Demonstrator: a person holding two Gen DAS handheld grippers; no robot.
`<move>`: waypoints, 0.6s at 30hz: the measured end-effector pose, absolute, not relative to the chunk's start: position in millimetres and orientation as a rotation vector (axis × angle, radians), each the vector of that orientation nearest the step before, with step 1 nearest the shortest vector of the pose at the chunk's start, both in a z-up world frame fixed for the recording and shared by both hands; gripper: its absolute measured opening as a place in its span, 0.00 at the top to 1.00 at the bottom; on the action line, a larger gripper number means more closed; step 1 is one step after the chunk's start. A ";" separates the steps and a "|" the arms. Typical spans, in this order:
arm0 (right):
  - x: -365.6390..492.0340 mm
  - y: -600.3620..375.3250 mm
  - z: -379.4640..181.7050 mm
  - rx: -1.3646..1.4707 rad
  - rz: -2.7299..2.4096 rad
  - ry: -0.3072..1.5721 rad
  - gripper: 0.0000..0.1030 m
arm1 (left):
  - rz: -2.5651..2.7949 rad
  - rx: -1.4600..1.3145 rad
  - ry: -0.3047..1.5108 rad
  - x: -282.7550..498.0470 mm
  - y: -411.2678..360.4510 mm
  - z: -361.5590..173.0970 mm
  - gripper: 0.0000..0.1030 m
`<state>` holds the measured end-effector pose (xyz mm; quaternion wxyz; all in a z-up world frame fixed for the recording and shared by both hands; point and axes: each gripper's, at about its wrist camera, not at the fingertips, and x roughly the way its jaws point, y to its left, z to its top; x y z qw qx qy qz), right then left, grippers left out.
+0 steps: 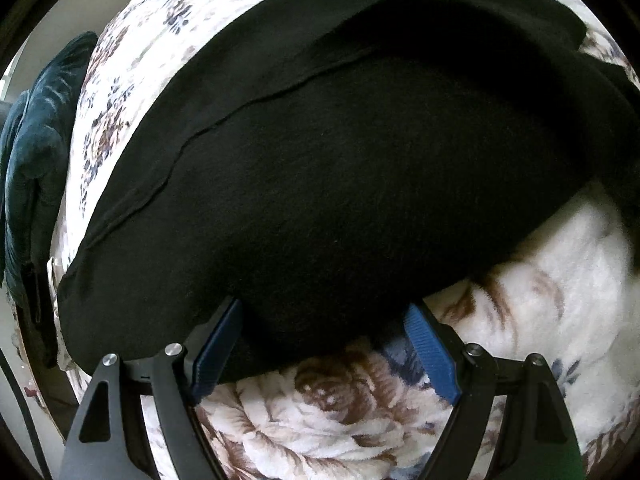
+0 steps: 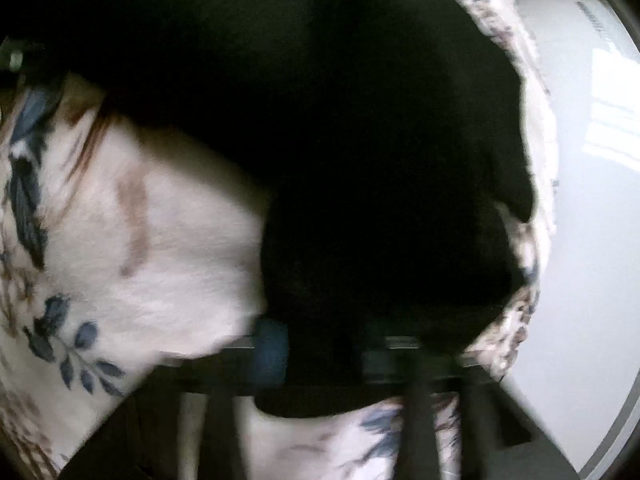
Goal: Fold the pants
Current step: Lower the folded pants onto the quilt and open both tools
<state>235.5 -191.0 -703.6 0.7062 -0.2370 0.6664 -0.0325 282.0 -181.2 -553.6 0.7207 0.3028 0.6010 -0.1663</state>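
surface: a fluffy white blanket [image 1: 332, 408] printed with big brown roses and blue leaves is spread out under everything; looks like a bed, though that can't be confirmed

pants: black pants [image 1: 320, 184] are laid flat across the blanket, a long seam line can be made out running along the upper left part, and the near edge curves right down between the left fingers

left gripper: the left gripper [image 1: 324, 320] is pointed steeply down at the near edge of the pants, fingers [image 1: 430, 354] spread wide with blue ribbed pads on either side of the fabric edge; nothing is pinched, so it's released

right gripper: the right gripper [image 2: 320, 348] is badly blurred in its own view; only one blue pad can be picked out against the black fabric. The fingers are read as clenched, with the pants [image 2: 360, 160] bunched right at them, but whether cloth is really caught between the pads can't be told

room, left side: a dark teal velvety cloth [image 1: 36, 152] is seen hanging or piled past the blanket's edge

room, right side: a glossy white surface [image 2: 592, 220] with window light reflected on it is seen beyond the blanket [image 2: 152, 240]; what it belongs to can't be told
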 end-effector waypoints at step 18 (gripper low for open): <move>376.6 -342.6 -680.3 0.103 0.130 1.782 0.44 | -0.306 0.563 1.406 297.7 -179.5 -552.7 0.20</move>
